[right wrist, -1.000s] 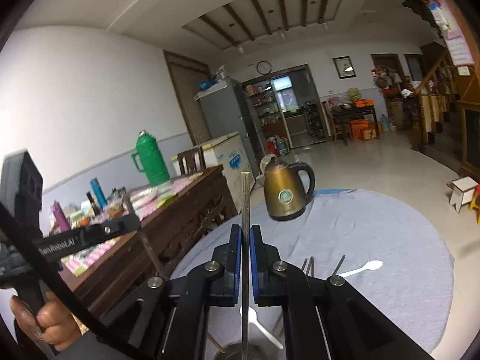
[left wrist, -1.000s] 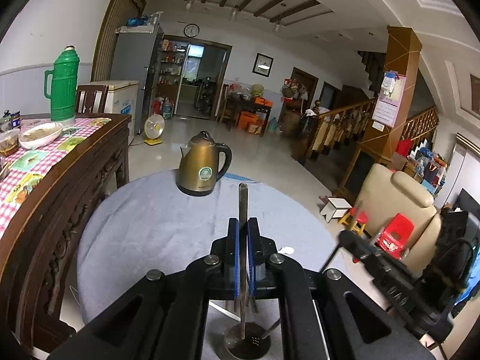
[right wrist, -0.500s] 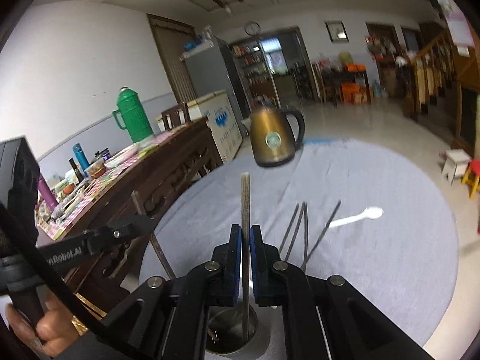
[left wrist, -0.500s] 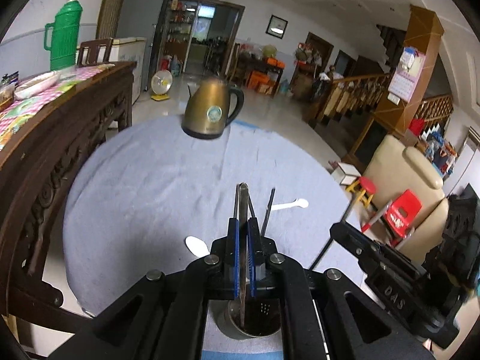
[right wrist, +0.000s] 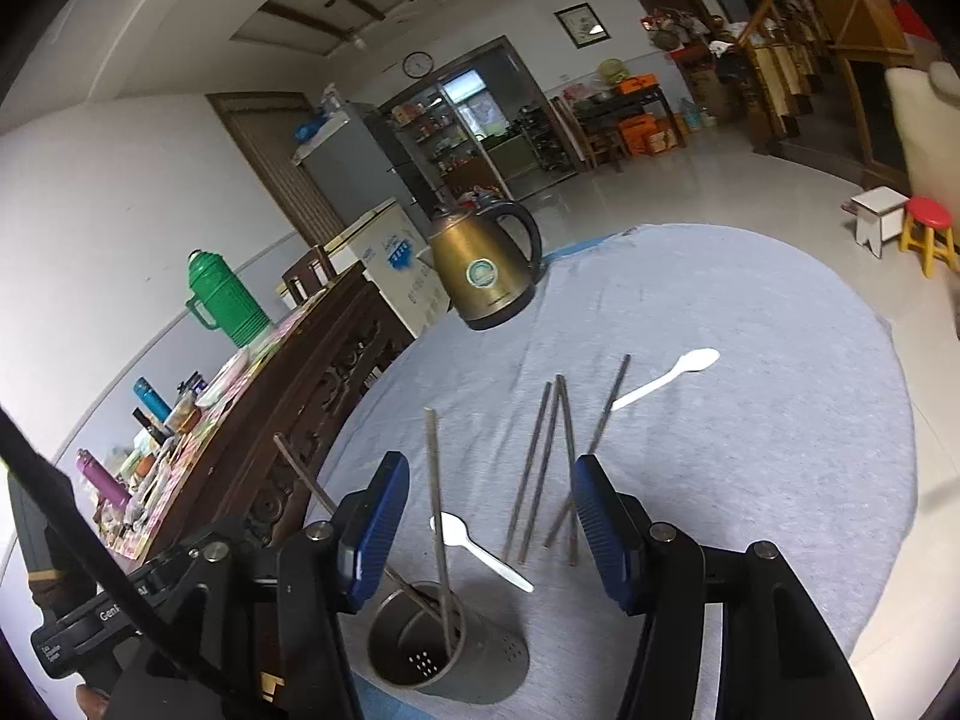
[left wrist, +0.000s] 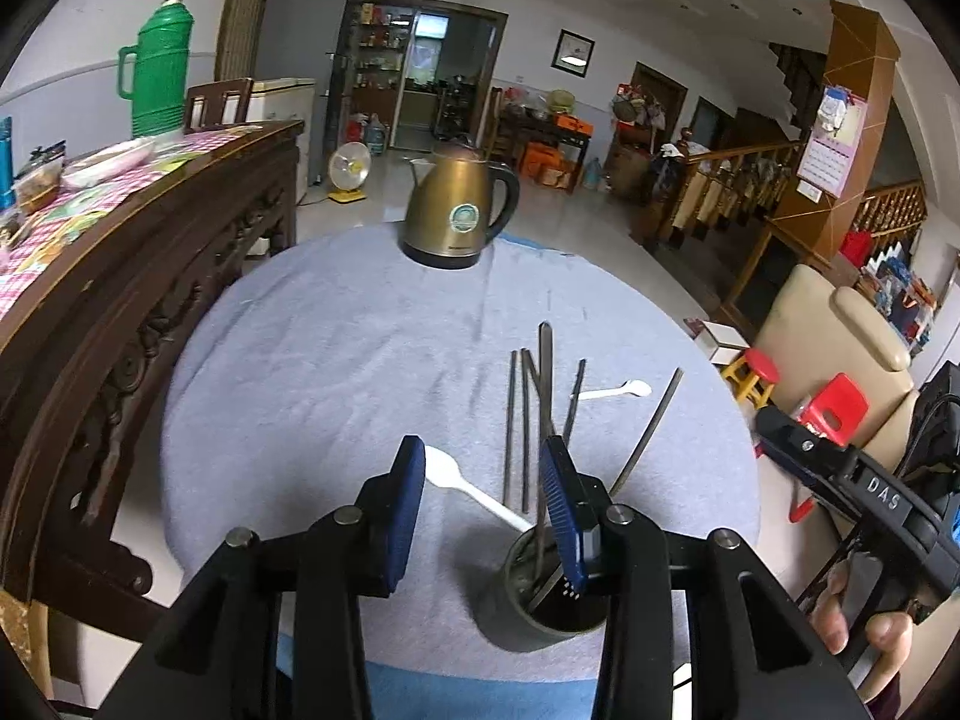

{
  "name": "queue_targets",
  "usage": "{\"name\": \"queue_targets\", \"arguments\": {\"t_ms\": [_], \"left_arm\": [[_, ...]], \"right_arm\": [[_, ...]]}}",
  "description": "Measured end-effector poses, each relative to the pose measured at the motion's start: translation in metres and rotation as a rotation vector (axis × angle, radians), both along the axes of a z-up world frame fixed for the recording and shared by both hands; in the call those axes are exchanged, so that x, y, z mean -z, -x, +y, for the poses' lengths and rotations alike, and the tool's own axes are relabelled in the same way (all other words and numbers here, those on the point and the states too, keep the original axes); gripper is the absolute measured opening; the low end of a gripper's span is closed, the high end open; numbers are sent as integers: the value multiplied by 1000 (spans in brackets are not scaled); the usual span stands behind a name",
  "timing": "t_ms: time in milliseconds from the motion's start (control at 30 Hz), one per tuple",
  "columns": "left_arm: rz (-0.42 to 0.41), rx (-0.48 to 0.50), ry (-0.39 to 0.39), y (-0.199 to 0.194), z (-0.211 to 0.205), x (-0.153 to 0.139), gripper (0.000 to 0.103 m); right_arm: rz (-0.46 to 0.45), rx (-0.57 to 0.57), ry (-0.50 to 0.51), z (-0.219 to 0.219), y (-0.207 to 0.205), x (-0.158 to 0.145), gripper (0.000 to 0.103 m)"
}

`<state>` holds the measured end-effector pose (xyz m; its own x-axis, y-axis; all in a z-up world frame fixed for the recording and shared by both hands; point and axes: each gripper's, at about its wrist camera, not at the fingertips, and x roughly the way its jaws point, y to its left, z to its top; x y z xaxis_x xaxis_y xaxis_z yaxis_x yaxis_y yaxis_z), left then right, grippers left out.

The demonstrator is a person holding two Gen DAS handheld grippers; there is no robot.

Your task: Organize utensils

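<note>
A metal utensil cup point(left wrist: 543, 600) point(right wrist: 435, 642) stands at the near edge of the grey-clothed round table point(left wrist: 336, 360). Two metal chopsticks lean in it, one point(left wrist: 543, 408) point(right wrist: 433, 480) upright, the other point(left wrist: 651, 429) point(right wrist: 312, 483) slanted. My left gripper point(left wrist: 483, 510) hovers above the cup with its jaws opening; the upright chopstick rises just inside its right pad, untouched. My right gripper point(right wrist: 489, 528) is also opening, that chopstick loose between its pads. Three more chopsticks point(left wrist: 517, 420) point(right wrist: 543, 462) and two white spoons point(left wrist: 462, 483) point(right wrist: 666, 381) lie on the cloth beyond.
A bronze kettle point(left wrist: 459, 213) point(right wrist: 486, 270) stands at the table's far edge. A dark carved sideboard point(left wrist: 120, 276) with a green thermos point(left wrist: 159, 69) and clutter runs along the left. A beige armchair point(left wrist: 840, 348) and red stools point(left wrist: 759, 372) sit on the floor to the right.
Both grippers came down over the cup, each shut on an upright chopstick. Now both stand open, and the two chopsticks rest in the cup.
</note>
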<state>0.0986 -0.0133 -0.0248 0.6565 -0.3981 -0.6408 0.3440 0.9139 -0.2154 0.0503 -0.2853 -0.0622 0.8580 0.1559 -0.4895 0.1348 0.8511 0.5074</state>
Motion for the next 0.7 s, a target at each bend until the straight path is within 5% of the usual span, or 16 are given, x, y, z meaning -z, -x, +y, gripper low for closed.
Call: {"name": "queue_targets", "arguments": {"t_ms": [133,367,700], "left_arm": [[-13,-34,-36,13,5,-1,41],[-68,-66,-136,47,16,6,57],[-81,-117,-208,58,30,16,59]], "right_arm": [[4,15,-2,-3,10,0,60],[-3,42,44,-4,38,-7,60],[39,103,51,-25,61,-2,60]]}}
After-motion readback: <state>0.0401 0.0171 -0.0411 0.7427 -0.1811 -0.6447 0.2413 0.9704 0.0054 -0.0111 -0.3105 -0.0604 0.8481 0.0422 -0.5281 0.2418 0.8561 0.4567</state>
